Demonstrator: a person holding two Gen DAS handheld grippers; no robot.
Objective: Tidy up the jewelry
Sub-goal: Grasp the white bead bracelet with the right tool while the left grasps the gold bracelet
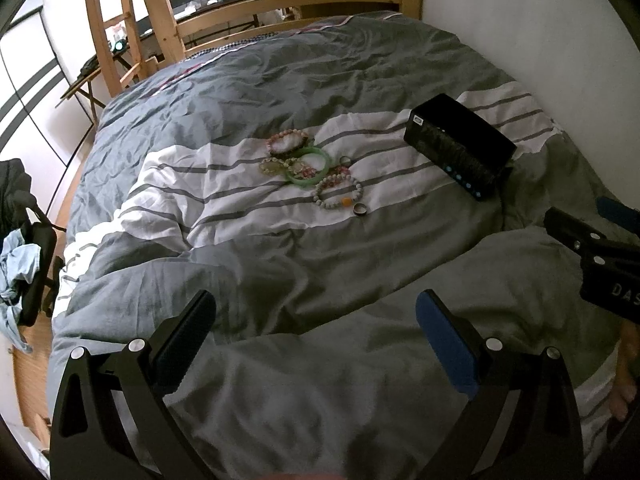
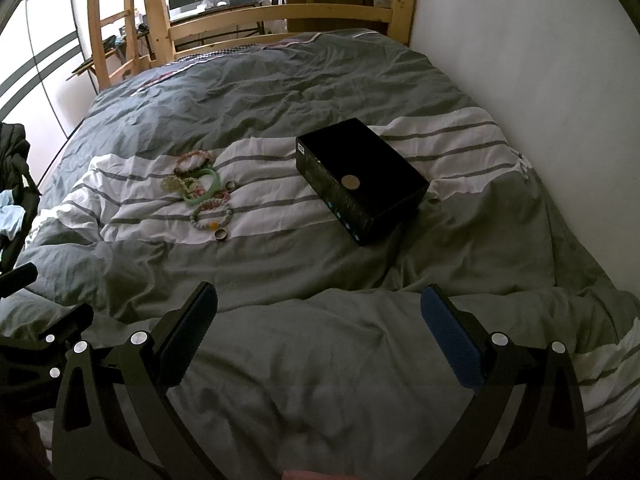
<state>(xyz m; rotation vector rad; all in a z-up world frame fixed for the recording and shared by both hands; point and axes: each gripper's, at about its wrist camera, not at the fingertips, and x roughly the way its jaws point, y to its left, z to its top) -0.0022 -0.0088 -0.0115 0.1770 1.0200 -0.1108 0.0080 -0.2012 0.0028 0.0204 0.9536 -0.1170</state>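
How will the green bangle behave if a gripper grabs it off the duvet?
The green bangle looks like a solid, glossy ring, so probably stiff and somewhat slippery between the pads. It lies flat but overlaps beaded bracelets, so lifting it may drag them along. If it is jade or glass, which I cannot confirm, it could crack if dropped; the soft duvet would cushion it.
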